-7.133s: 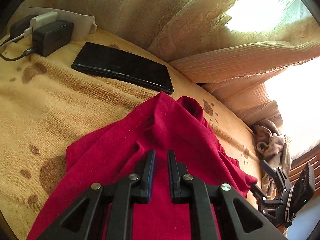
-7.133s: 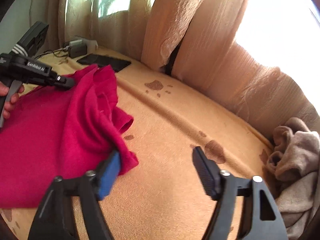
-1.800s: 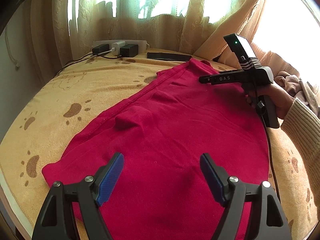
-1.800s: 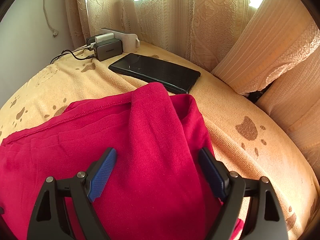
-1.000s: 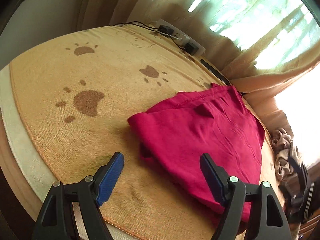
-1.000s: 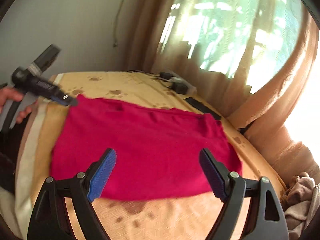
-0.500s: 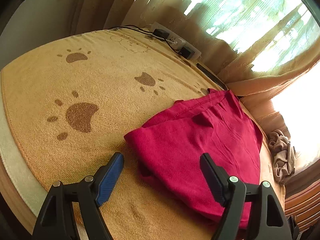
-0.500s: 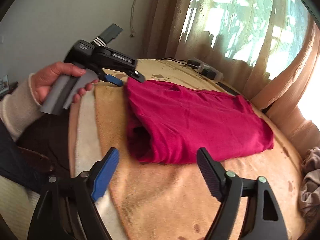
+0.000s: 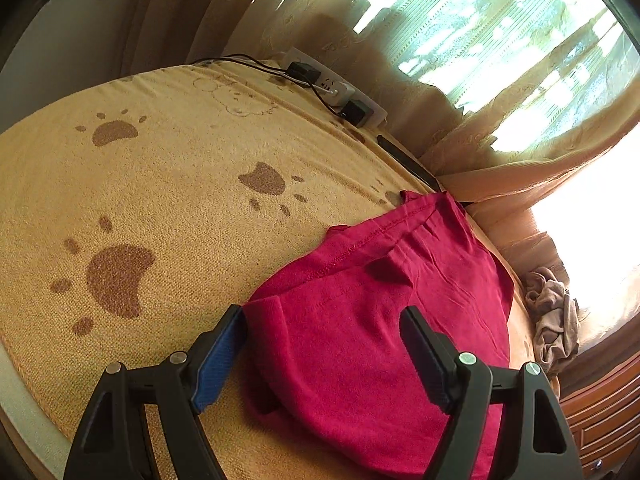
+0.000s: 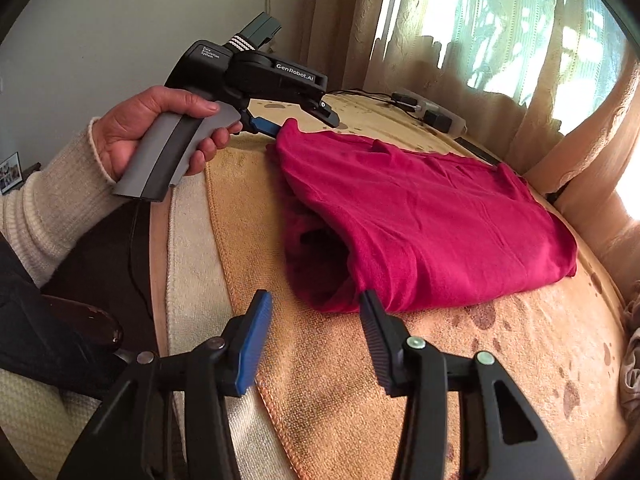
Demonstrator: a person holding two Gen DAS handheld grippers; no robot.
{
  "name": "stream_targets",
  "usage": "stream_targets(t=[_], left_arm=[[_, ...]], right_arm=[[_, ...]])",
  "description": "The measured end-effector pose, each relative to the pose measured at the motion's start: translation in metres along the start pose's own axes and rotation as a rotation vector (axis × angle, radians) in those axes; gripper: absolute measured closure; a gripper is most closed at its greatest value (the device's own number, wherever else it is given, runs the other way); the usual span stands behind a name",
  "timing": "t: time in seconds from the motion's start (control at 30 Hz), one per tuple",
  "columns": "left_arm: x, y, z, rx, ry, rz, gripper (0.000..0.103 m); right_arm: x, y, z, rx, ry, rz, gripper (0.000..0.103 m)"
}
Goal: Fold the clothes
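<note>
A crimson garment (image 10: 432,216), folded with stitched hems showing, is spread on a tan paw-print towel (image 9: 168,200). Its near corner is straddled by the left gripper (image 9: 324,344), whose pads are held wide. The right gripper (image 10: 316,320) is closing on nothing, just short of the garment's edge. A power strip (image 9: 340,96) is seen at 12 o'clock, below beige curtains (image 10: 460,40).

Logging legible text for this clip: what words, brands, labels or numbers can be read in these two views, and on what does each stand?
"GenRobot.AI": white print on the side of the left gripper, seen from the right wrist.
Small white print in three lines on that gripper's rear housing: too small to read surely.
Framed picture at the left edge: too small to read.
Left wrist view: no readable text; the power strip shows none.
</note>
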State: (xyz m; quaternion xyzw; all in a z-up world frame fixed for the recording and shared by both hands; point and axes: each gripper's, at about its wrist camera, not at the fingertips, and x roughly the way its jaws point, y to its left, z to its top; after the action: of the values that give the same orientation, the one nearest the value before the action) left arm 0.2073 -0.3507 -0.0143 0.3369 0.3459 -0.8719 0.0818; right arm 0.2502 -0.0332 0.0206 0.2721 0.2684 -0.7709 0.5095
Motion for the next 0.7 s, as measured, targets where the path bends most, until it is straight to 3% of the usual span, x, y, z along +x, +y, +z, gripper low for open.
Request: stream_targets(t=[0.17,0.27,0.43,0.5,0.7], left_arm=[[0.003,-0.002,0.009,-0.009,-0.019,-0.003,0.023],[0.006,-0.006,0.015,-0.002,-0.026,-0.005,0.023],[0.015,-0.014,0.020,0.022,-0.005,-0.012,0.023],[0.017,-0.014,0.018,0.021,0.018,-0.070,0.023],[0.015,-0.006,0.014,0.006,0.046,-0.109,0.030]], right_arm=[[-0.008,0.000,0.004,0.027,-0.040,0.072,0.058],[-0.002,0.003,0.008,0.007,-0.025,0.058,0.058],[0.018,-0.017,0.015,0.082,0.006,-0.035,0.058],[0.019,-0.021,0.016,0.098,0.003,-0.061,0.063],[0.015,-0.012,0.016,0.030,-0.018,-0.109,0.066]])
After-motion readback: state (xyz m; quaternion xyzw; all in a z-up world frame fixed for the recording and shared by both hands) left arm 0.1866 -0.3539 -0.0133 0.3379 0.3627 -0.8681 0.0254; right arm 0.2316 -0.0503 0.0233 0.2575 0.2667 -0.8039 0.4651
